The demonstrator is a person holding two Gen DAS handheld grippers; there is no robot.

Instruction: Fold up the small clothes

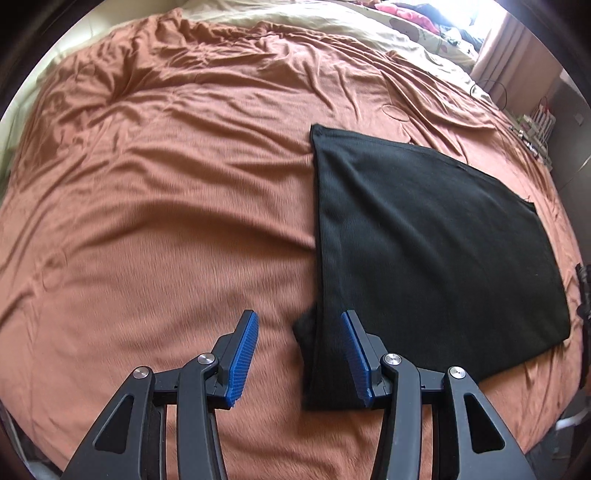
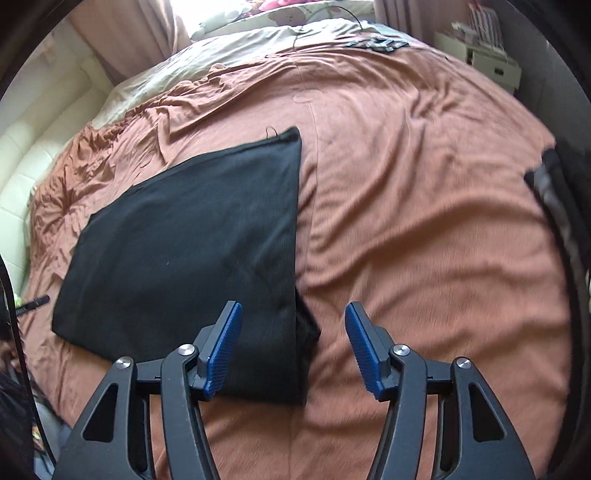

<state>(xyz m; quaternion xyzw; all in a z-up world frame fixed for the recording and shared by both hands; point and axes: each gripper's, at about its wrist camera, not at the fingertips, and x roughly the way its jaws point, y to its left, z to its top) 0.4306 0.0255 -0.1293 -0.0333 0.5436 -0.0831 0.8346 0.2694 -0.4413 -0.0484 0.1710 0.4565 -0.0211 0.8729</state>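
The left gripper (image 1: 299, 354) is seen at the bottom centre of its view with its blue pads (image 1: 242, 360) spread apart and nothing clamped between them; only the near left corner of the black garment (image 1: 424, 240) shows in the gap below. The right gripper (image 2: 293, 349) is likewise held with jaws parted and empty, above the garment's near right edge. The black garment (image 2: 184, 236) is laid folded flat as a dark panel, right of centre in the left view and left of centre in the right view, on a rumpled orange bedspread (image 1: 166, 203). A cream quilt (image 1: 332, 22) is seen along the upper edge.
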